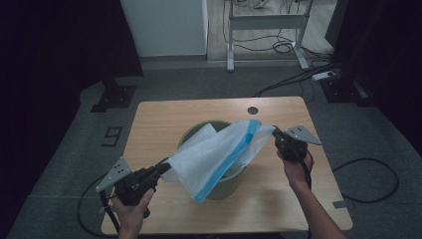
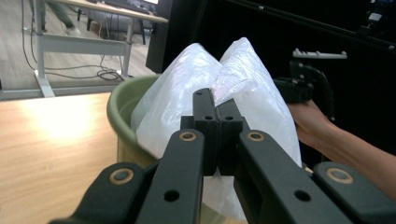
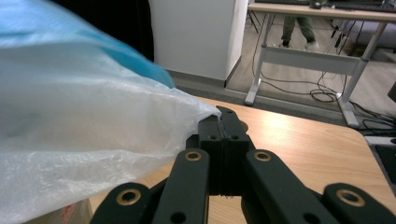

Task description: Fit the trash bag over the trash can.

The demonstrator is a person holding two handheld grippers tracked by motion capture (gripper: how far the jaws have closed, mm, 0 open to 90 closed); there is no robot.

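Observation:
A thin white plastic bag with a blue band is stretched over a green bin on the wooden table. My left gripper is shut on the bag's near-left edge; in the left gripper view its closed jaws pinch the white film in front of the bin's rim. At the right, my right gripper is shut on the bag's far corner. In the right gripper view the bag drapes leftward from its closed tips.
A round cable hole sits near the table's far edge. Beyond the table stand a white cabinet and a desk frame with cables on the floor. Black cables trail beside the table.

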